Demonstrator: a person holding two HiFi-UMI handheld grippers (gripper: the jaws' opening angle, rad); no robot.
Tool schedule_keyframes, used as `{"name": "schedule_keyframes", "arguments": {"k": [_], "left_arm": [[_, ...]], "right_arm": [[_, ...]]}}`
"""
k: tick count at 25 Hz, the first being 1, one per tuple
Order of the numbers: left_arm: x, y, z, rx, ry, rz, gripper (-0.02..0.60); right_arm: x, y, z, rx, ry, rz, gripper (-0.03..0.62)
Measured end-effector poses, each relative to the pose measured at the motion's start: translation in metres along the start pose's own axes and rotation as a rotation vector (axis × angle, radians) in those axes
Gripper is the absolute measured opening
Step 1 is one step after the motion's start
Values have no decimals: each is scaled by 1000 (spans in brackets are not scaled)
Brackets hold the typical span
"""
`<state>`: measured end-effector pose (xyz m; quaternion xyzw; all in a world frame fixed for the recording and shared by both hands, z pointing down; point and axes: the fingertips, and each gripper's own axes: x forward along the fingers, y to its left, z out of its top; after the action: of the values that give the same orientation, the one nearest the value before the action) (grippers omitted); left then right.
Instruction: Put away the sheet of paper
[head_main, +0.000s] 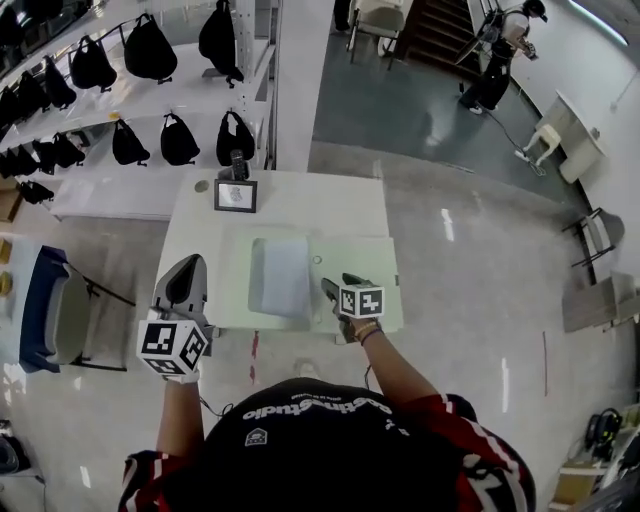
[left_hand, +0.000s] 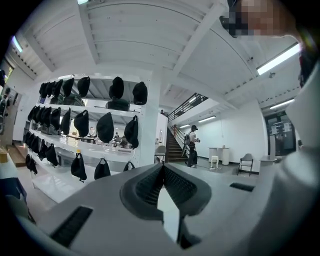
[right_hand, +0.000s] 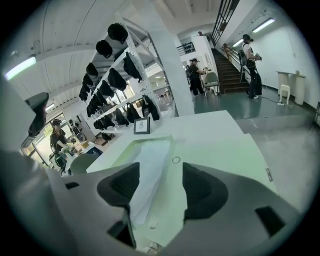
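Observation:
The white sheet of paper (head_main: 280, 275) lies flat on a pale green folder (head_main: 365, 300) on the white table (head_main: 300, 205). Whether a cover lies over the sheet I cannot tell. My right gripper (head_main: 335, 288) hovers low over the folder's near right part, just right of the sheet, with its jaws open. In the right gripper view the sheet (right_hand: 152, 170) runs away between the jaws of the right gripper (right_hand: 160, 182), and no pad touches it. My left gripper (head_main: 188, 272) is off the table's left edge and points up into the room. The left gripper (left_hand: 162, 170) is shut and holds nothing.
A small ring fastener (right_hand: 176, 160) sits on the folder beside the sheet. A framed picture (head_main: 235, 195) stands at the table's far side. Shelves of black bags (head_main: 150, 50) rise at the far left. A blue chair (head_main: 40, 310) stands left of the table. A person (head_main: 498, 55) walks far off.

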<state>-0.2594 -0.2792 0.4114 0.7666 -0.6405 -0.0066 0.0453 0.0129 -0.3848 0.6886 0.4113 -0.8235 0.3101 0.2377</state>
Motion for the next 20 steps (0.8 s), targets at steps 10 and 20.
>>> {"name": "schedule_keyframes", "arguments": {"k": [10,20], "left_arm": [[19,-23,-10,0,29,-140,5],[-7,-50,-12,-21,11,-224,5]], "right_arm": [[-85,32,24,-81,-168,-50,242],[-153,56,28,-113,-303,-119,213]]}}
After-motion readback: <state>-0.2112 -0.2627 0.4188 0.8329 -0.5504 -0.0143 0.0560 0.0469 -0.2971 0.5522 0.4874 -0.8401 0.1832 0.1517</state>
